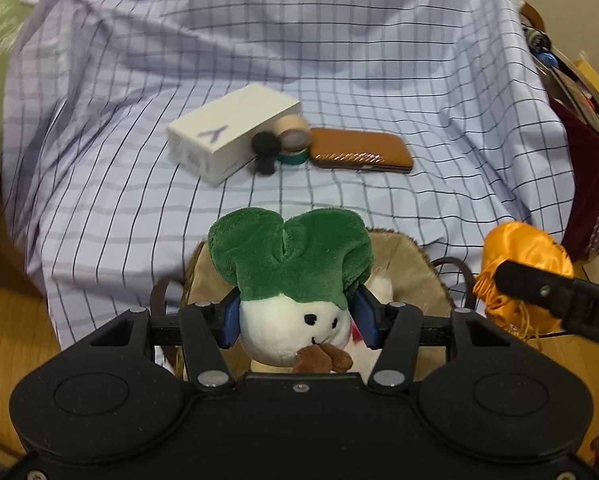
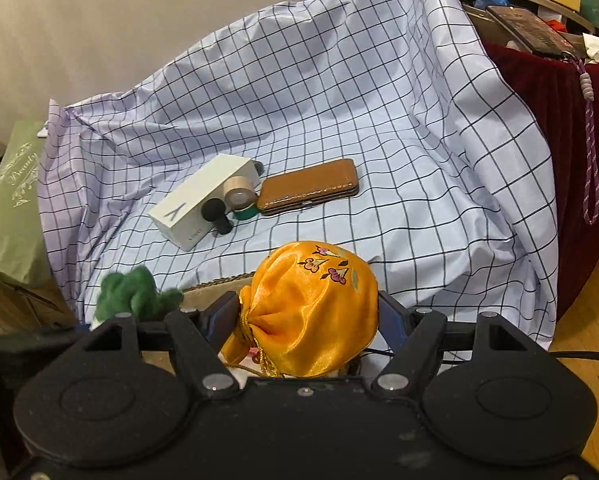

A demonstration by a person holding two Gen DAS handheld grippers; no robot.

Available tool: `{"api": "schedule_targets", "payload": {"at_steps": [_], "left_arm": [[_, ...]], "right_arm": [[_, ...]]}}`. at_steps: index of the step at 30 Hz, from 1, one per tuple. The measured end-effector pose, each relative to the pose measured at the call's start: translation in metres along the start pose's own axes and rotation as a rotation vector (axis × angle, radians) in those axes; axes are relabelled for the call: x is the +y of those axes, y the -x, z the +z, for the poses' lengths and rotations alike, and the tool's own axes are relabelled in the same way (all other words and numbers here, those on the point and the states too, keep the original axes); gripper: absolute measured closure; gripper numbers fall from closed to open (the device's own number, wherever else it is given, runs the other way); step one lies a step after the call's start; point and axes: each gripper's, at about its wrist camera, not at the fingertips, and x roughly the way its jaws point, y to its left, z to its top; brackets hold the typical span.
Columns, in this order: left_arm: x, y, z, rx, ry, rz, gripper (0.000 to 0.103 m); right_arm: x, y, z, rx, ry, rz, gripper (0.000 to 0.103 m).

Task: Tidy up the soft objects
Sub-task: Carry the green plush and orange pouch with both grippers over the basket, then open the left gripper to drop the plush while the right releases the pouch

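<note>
My left gripper [image 1: 297,320] is shut on a plush radish [image 1: 291,280] with green leaves and a white smiling face, held over a tan fabric basket [image 1: 415,280]. My right gripper [image 2: 309,324] is shut on an orange satin pouch [image 2: 315,304] with embroidered flowers. The pouch also shows in the left wrist view [image 1: 523,272] at the right, with a right finger [image 1: 555,296] across it. The radish's green leaves show in the right wrist view [image 2: 133,292] at the lower left, with the basket's rim [image 2: 215,286] beside them.
On the checked cloth [image 1: 339,60] lie a white box [image 1: 231,132], a black brush [image 1: 265,148], tape rolls [image 1: 295,138] and a brown leather case [image 1: 363,152]. A dark red draped table [image 2: 547,112] with clutter stands right. A green bag [image 2: 11,200] stands left.
</note>
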Motion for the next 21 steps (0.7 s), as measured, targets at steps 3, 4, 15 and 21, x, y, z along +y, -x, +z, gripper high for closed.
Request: {"api": "schedule_targets", "payload": {"at_steps": [3,4,15,21], "left_arm": [[0.005,-0.004,-0.006,0.000,0.025,0.025,0.050],[0.007,-0.005,-0.008,-0.002,0.031,0.038,0.050],[0.012,-0.020,-0.021,-0.001,0.057,0.138,0.049],[0.011,-0.025,-0.023,0.005,0.067,0.151,0.041]], "right_arm": [[0.005,-0.003,-0.003,0.013,0.005,-0.002,0.030],[0.008,-0.005,-0.004,0.020,0.008,-0.002,0.030],[0.021,-0.020,-0.016,0.065,0.048,-0.003,0.030],[0.018,-0.025,-0.017,0.079,0.037,-0.011,0.030]]}}
